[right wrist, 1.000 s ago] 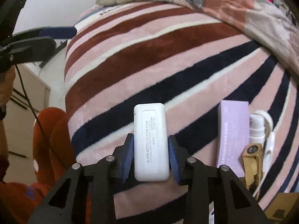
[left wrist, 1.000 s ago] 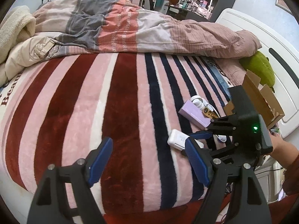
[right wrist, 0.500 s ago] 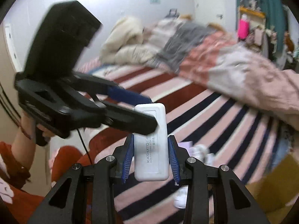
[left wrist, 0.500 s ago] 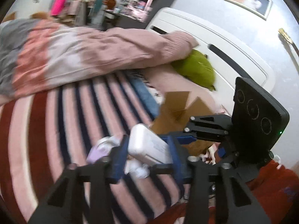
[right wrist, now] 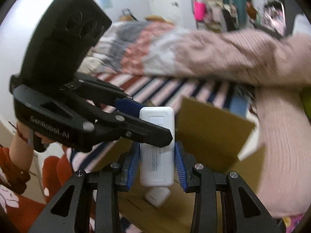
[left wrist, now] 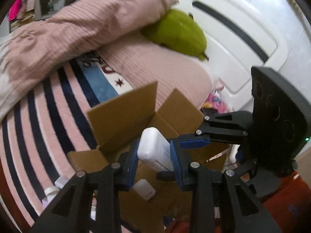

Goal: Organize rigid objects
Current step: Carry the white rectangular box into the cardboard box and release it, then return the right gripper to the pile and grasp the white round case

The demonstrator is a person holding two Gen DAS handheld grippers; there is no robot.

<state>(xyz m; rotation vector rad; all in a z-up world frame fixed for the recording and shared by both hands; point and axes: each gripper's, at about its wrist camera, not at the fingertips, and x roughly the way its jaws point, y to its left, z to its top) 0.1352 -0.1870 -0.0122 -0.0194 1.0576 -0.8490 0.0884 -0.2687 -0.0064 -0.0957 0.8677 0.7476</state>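
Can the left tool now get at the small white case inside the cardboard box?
Probably not yet: the left tool is shut on the white power bank, right above the small white case. The cardboard box itself stands open.

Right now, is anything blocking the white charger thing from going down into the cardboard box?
Nothing visible blocks it. The white power bank, gripped by the left claw and the right claw, hangs over the open cardboard box, flaps spread. Only a small white case lies on the box floor below.
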